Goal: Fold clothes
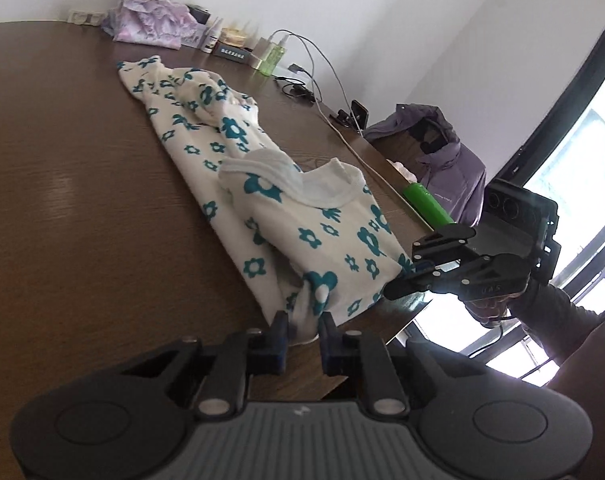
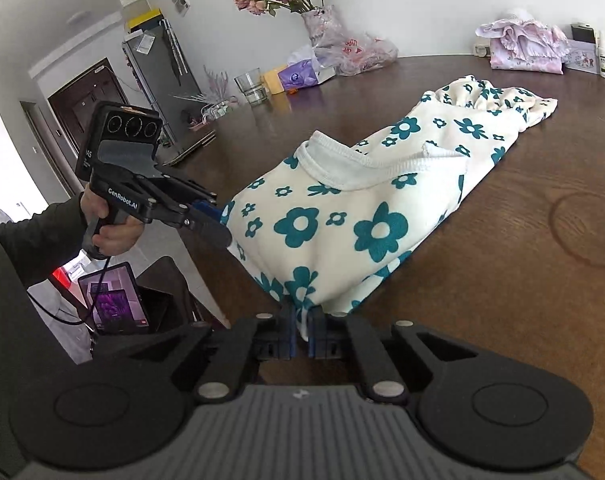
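Left wrist view: both grippers (image 1: 302, 330) (image 2: 301, 330) clamped on floral garment (image 1: 326, 216).

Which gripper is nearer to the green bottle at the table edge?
Right. The right gripper grips the floral garment just below the green bottle; the left gripper holds the garment's other corner, farther away.

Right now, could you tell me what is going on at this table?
A person is folding a cream garment with teal flowers on a dark wooden table. It lies lengthwise, already partly folded, collar showing. The left tool is shut on the near edge of the fabric, and the right tool is pinched on the other near corner. Both grips sit at the table's near edge, so the next fold looks ready to begin.
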A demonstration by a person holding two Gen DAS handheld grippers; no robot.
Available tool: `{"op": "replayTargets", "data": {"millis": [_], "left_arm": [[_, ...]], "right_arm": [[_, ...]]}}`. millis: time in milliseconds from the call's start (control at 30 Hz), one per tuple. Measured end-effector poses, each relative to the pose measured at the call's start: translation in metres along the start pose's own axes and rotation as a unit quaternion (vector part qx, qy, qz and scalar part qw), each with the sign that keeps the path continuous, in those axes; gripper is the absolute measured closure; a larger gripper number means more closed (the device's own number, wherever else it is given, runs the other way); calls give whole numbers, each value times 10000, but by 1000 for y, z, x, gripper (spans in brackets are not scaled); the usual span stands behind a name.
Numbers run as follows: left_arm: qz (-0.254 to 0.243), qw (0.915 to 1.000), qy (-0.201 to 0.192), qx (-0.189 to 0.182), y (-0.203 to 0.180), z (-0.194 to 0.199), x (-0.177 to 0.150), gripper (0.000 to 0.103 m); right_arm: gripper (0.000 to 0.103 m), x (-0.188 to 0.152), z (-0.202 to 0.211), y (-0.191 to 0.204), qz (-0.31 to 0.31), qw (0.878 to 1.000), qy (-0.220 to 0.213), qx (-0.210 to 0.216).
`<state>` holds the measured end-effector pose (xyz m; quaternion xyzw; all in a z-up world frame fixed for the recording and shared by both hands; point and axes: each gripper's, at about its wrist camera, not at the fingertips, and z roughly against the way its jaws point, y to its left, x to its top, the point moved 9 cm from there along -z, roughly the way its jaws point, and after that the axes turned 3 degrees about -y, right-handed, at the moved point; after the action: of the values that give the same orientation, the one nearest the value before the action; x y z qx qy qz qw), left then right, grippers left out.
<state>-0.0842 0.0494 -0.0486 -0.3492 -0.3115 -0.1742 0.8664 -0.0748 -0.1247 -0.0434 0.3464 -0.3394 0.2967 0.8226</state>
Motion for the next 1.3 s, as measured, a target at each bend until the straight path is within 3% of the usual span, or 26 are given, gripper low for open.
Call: {"op": "replayTargets", "data": {"millis": [33, 133, 200, 233, 267, 333, 433, 500, 533, 567, 600, 633, 700, 833, 900, 1000, 1033, 1067, 1133, 1233, 1300], "left_arm": [[42, 10000, -16, 86, 3, 4, -4, 102], [272, 9991, -239, 201, 4, 18, -1, 103], [174, 9980, -607, -38, -9, 30, 12, 94], [141, 9968, -766, -168, -14, 32, 21, 78], [164, 9956, -894, -218, -17, 31, 29, 57], [316, 9951, -920, -180, -17, 15, 41, 50], [797, 9948, -633, -5, -3, -21, 48, 52], [1141, 9920, -526, -101, 7, -34, 49, 57], [1141, 9914, -632, -125, 7, -34, 52, 64], [1043, 9915, -762, -147, 4, -31, 56, 80], [945, 9914, -891, -169, 1, -28, 60, 89], [883, 9909, -997, -168, -1, -26, 64, 99], [859, 9894, -1162, -149, -5, -21, 68, 100], [745, 9866, -1446, 91, -10, -11, 82, 101], [527, 9868, -1473, 412, -6, -13, 86, 100], [739, 9877, -1113, 815, 16, -33, 73, 94], [890, 9868, -1046, 861, 22, -35, 69, 87], [1022, 9847, -1128, 844, 24, -28, 67, 77], [1227, 9796, -1420, 717, 24, -6, 66, 63], [1028, 9789, -1690, 521, 12, 25, 61, 51], [875, 9819, -1625, 430, -1, 26, 52, 45]], "right_arm": [[99, 0, 2, -1, -62, 10000, -13, -29], [93, 1, 7, -4, -249, 9996, -54, -115], [86, 10, 19, 0, -160, 9997, -157, -82], [69, 16, 26, 1, -105, 9996, -257, -65], [61, 23, 32, -2, -162, 9990, -413, -66], [57, 37, 43, -9, -305, 9968, -739, -74], [56, 47, 33, -40, -910, 9899, -903, -611], [57, 46, 17, -56, -1182, 9865, -773, -832], [59, 46, 13, -58, -1242, 9856, -818, -809], [59, 47, 9, -60, -1292, 9847, -878, -770], [70, 47, 6, -61, -1343, 9838, -938, -731], [91, 49, 5, -62, -1428, 9823, -1020, -651], [100, 55, 7, -59, -1455, 9806, -1224, -486], [101, 77, 13, -47, -1262, 9782, -1622, -305], [101, 79, 2, -54, -1280, 9789, -1505, -522], [97, 67, -29, -70, -1279, 9834, -822, -990], [91, 64, -35, -72, -1194, 9835, -741, -1143], [86, 65, -32, -70, -1036, 9831, -801, -1276], [58, 67, -15, -66, -760, 9807, -1016, -1490], [52, 70, 22, -57, -567, 9755, -1417, -1584], [49, 63, 42, -45, -594, 9812, -1456, -1115]]}}
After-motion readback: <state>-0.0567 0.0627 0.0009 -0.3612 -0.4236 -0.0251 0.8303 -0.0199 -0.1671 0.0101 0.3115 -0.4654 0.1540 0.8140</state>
